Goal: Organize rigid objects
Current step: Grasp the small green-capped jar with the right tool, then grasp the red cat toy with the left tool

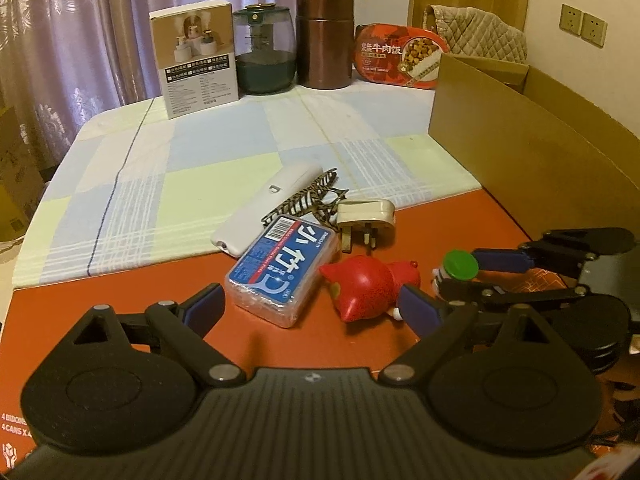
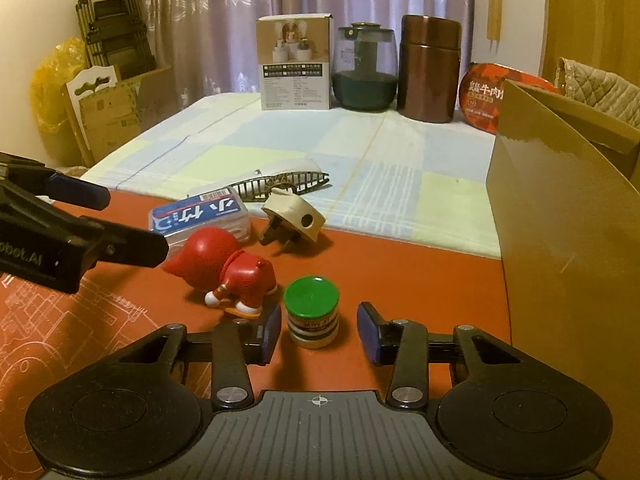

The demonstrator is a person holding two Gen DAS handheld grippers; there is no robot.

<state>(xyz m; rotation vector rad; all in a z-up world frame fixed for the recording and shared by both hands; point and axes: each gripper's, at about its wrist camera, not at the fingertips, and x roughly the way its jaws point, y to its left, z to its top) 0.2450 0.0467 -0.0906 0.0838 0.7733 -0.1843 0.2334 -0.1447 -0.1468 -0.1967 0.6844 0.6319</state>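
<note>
Looked glossy plastic on the red figurine [image 2: 224, 264] and green-capped jar [image 2: 312, 308], matt cardboard on the box wall [image 2: 560, 208] at right, woven cloth [image 2: 280, 140] behind.

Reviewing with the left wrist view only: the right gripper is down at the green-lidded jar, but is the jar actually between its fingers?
Observer: Yes. The right wrist view shows the green-lidded jar standing upright between the two pads of the right gripper.
Reviewer: Clamped?
Observer: Not yet. A gap shows between the jar and the pad on the cardboard box side.
Reviewer: Anything crowding it?
Observer: The red toy figure lies on its side, its feet right by the other pad.
</note>
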